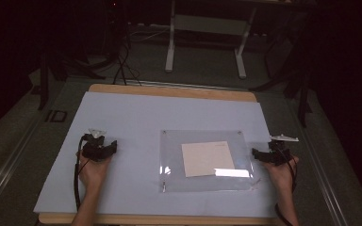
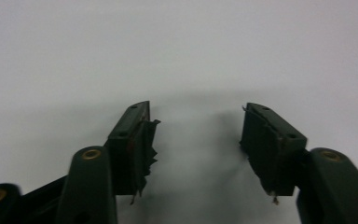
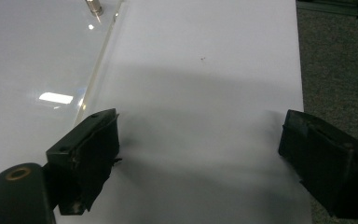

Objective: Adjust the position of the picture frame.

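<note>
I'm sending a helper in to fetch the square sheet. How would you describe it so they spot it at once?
On the pale blue mat covering the table lies a clear plastic plate, right of centre. The square sheet lies at the plate's middle. It is the one opaque, off-white thing there, with glare on the plastic at its lower right corner.

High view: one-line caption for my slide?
Two open grippers flank a clear sheet covering a paper square.

Forearms cut off at bottom edge, dim background furniture indistinct
</note>
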